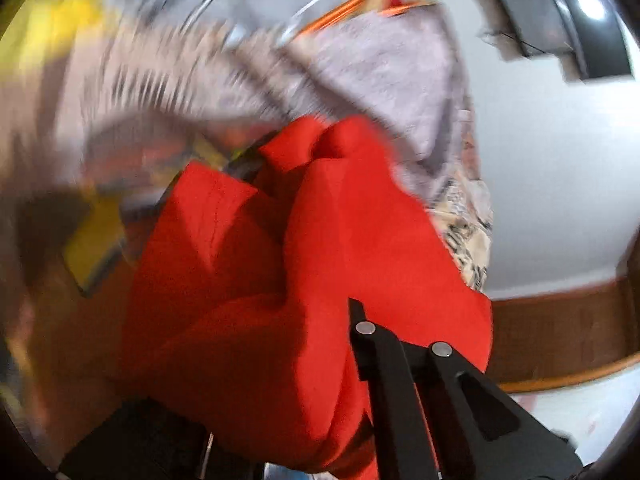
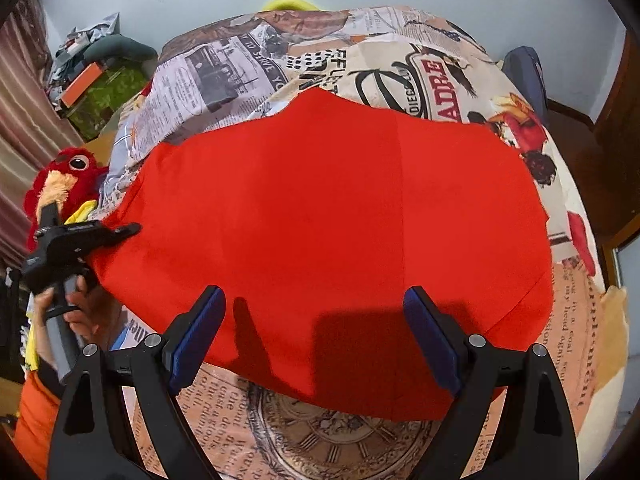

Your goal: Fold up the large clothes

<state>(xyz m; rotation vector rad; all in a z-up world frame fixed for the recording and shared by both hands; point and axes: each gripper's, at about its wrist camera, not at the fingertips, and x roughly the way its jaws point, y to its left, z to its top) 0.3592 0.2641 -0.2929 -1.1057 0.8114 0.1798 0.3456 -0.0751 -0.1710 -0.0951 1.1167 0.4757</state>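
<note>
Red garment (image 2: 328,216) is being pinched at frame's left by left hand-held gripper (image 2: 120,232). Right hand-held gripper (image 2: 314,340) is being held spread at btm centre, over garment's near edge.

A newspaper-print bedcover (image 2: 248,76) carries the spread red cloth (image 2: 332,216).

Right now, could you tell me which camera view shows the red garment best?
The right wrist view: the red garment lies spread flat on the printed bedsheet, nearly whole. The left wrist view shows only a bunched, blurred part.
</note>
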